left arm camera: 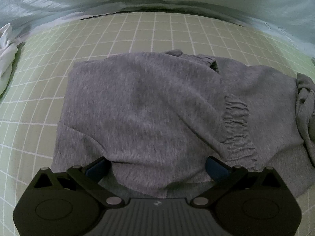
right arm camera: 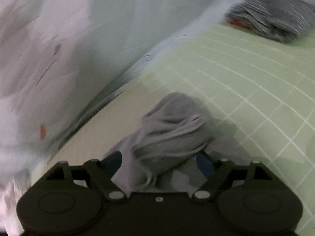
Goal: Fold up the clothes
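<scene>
Lying folded on green sheet (left arm camera: pixel 137 37): grey garment (left arm camera: pixel 147 102) (right view blurred, jaws seemingly apart).

L gripper (left arm camera: pixel 157 167) tilts steeply down, jaws spread wide, blue pads (left arm camera: pixel 97 168) well apart w/ grey cloth bulging up between them, pads not pressing on it. R gripper (right arm camera: pixel 158 162) angles down less steeply & its view is smeared by motion blur; jaws also wide, blue pads (right arm camera: pixel 113 162) set either side of a bunched grey fabric end w/o clamping it. Both black bodies fill the bottom of each wrist view.
</scene>
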A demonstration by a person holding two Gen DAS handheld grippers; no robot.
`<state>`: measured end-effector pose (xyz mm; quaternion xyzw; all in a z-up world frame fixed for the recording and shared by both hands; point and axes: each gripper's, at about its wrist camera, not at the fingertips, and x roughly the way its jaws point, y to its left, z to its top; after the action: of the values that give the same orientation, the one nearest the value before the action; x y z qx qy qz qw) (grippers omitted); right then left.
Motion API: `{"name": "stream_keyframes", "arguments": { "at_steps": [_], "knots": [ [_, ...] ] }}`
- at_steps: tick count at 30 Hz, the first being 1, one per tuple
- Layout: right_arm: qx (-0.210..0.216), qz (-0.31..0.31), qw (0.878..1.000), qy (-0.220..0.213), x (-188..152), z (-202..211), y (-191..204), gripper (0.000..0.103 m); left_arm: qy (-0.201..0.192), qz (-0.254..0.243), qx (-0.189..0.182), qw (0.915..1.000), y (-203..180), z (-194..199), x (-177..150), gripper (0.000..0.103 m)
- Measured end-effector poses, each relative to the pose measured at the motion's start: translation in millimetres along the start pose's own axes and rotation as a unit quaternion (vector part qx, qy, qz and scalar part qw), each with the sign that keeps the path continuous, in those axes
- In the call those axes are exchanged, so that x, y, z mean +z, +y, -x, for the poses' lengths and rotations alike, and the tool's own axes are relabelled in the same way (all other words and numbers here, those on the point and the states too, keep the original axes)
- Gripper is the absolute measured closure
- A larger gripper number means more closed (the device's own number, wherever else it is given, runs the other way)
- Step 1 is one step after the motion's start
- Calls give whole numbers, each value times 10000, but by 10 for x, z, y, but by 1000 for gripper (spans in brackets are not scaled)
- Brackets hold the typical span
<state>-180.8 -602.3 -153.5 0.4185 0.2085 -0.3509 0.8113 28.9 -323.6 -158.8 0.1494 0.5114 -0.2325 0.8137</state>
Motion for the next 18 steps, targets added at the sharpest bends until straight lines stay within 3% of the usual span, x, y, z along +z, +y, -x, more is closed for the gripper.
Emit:
{"name": "stream_keyframes", "arguments": {
  "at_steps": [4,5,7,8,9,12,16,17,18],
  "knots": [
    [-336,362,9988,4,63,-176,77,19,-16,0,2,10000,1,0,-2,0],
    [-459,502,9977,39,67,-227,106,24,-17,-2,0,10000,3,-1,-3,0],
    [-435,764,9961,67,62,-280,134,58,-19,-7,-4,10000,7,-4,-6,0],
    [-364,942,9949,80,63,-274,181,87,-24,-8,-5,10000,9,-3,-9,0],
    [-284,1129,9932,95,63,-263,233,91,-30,-9,-5,10000,11,-3,-13,0],
    [440,1904,9807,15,-24,-150,606,94,-42,-9,-5,10000,16,-3,-20,0],
    [1370,2717,9526,71,-180,-45,1071,93,-34,-19,-9,10000,19,2,-21,0],
    [1467,2791,9489,165,-231,-49,1150,79,-35,-18,-10,10000,20,3,-21,0],
    [1563,2864,9449,259,-281,-54,1230,47,-37,-16,-11,10000,20,5,-20,0]
  ]
}}
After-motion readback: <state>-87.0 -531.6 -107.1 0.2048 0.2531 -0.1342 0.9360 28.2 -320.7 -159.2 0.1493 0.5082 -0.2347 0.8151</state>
